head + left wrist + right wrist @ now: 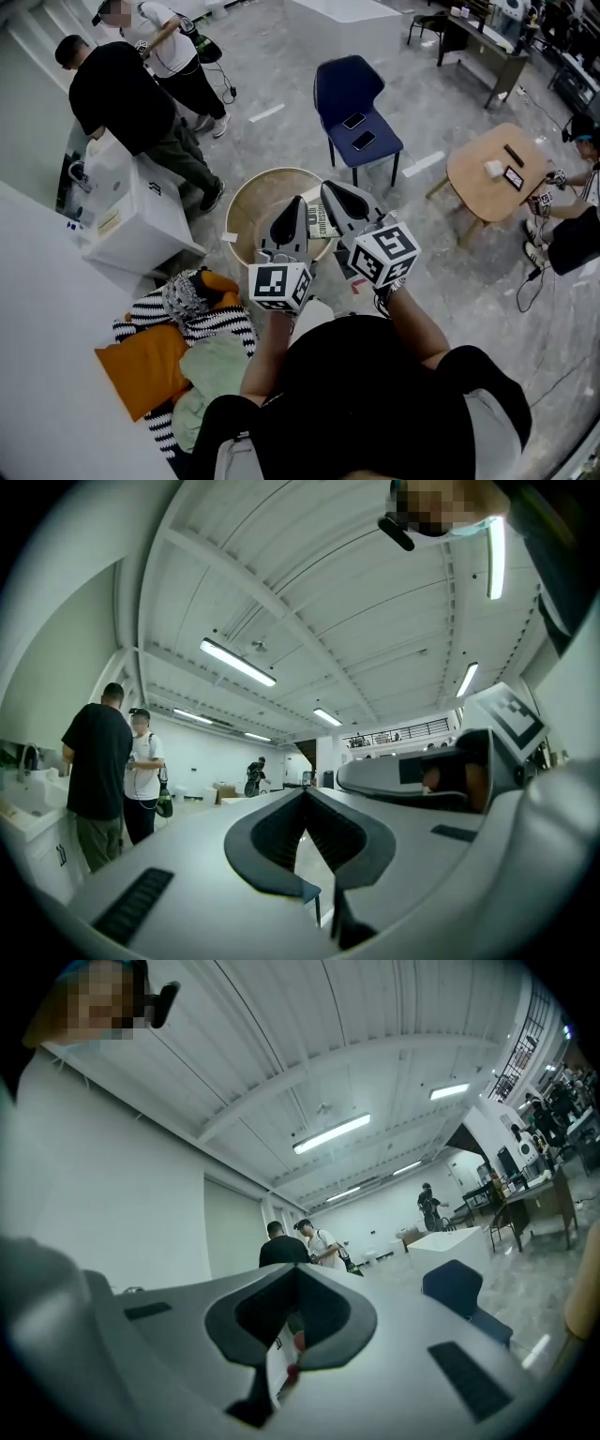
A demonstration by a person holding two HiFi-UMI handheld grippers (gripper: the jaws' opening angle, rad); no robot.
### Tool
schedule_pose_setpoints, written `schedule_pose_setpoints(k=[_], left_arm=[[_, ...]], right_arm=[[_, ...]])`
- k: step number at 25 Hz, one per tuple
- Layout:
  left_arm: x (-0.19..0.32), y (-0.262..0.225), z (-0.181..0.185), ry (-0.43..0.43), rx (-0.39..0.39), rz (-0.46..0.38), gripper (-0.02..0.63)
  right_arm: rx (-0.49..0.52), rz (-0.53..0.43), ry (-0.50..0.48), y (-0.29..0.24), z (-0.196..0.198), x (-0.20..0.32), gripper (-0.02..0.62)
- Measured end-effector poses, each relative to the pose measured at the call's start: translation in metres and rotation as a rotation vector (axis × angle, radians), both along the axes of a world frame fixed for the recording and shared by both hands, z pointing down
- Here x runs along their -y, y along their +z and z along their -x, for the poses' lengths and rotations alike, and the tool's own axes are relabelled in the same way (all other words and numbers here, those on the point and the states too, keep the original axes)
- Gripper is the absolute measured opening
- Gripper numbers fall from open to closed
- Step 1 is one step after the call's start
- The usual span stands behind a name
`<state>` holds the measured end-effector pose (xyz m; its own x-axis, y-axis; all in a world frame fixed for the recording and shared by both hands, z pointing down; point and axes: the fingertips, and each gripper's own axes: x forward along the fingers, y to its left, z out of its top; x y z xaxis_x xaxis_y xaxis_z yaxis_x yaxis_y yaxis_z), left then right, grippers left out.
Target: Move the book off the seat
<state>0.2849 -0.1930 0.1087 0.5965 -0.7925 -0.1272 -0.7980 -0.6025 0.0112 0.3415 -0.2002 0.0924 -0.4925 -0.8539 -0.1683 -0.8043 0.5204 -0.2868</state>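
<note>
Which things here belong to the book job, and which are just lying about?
Job: pale printed book; round beige seat under it.
Lying about: navy chair; heap of striped, orange and green clothes; round wooden table.

A grey floor (272,66) is seen, with white tape marks (266,112) stuck on it. A blue chair (354,108) is set near a round wooden table (483,178), and a dark desk (487,56) is placed further back. The white ceiling (309,583) is lit by long lights (236,661), and the wall (141,1194) is painted white
</note>
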Motion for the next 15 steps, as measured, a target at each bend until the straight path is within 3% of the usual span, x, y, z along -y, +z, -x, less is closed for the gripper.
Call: schedule_pose_setpoints(k=[15], left_arm=[[0.01, 0.011, -0.001, 0.002, -0.005, 0.019, 0.009]], right_arm=[[-0.001, 0.021, 0.016, 0.011, -0.007, 0.009, 0.014]])
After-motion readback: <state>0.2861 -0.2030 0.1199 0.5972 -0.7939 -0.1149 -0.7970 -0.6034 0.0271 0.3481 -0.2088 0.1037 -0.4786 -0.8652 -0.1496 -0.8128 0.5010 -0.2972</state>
